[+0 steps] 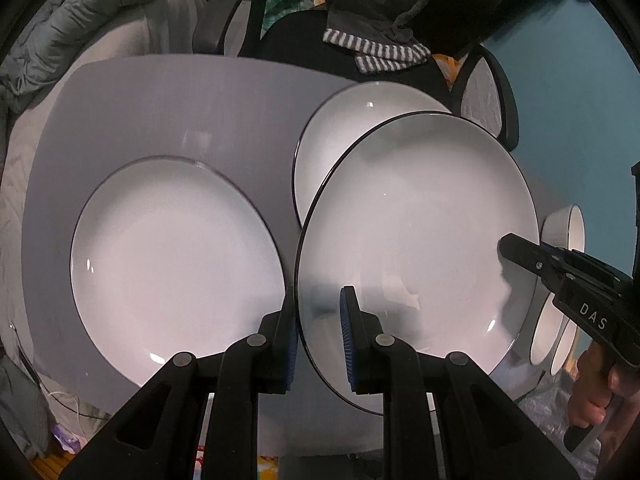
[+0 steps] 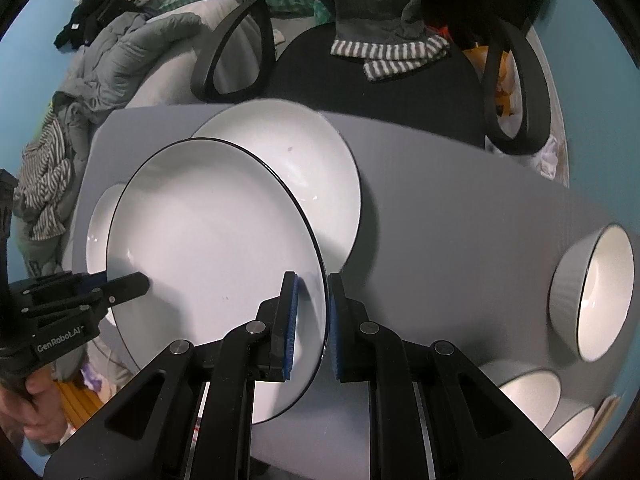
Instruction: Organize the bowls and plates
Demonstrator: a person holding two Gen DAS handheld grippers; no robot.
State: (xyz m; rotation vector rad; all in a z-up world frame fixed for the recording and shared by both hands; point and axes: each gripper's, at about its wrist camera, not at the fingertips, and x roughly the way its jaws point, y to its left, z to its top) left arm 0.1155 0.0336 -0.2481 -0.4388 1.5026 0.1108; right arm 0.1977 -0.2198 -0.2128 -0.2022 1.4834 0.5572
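Observation:
A white black-rimmed plate (image 1: pixel 420 240) (image 2: pixel 216 248) is held up above the grey table (image 1: pixel 180 112) (image 2: pixel 460 216) by both grippers. My left gripper (image 1: pixel 318 336) straddles its left rim, shut on it; it also shows in the right wrist view (image 2: pixel 132 282). My right gripper (image 2: pixel 312 324) pinches its right rim; it shows in the left wrist view (image 1: pixel 510 250). A second plate (image 1: pixel 176 268) (image 2: pixel 98 220) lies flat at the left. A third plate (image 1: pixel 340 140) (image 2: pixel 312 172) lies behind the held one.
Several white bowls (image 2: pixel 596 292) (image 1: pixel 564 228) sit at the table's right end. An office chair (image 2: pixel 380 92) with striped cloth stands behind the table. Bedding and clothes (image 2: pixel 112 60) are piled at the left.

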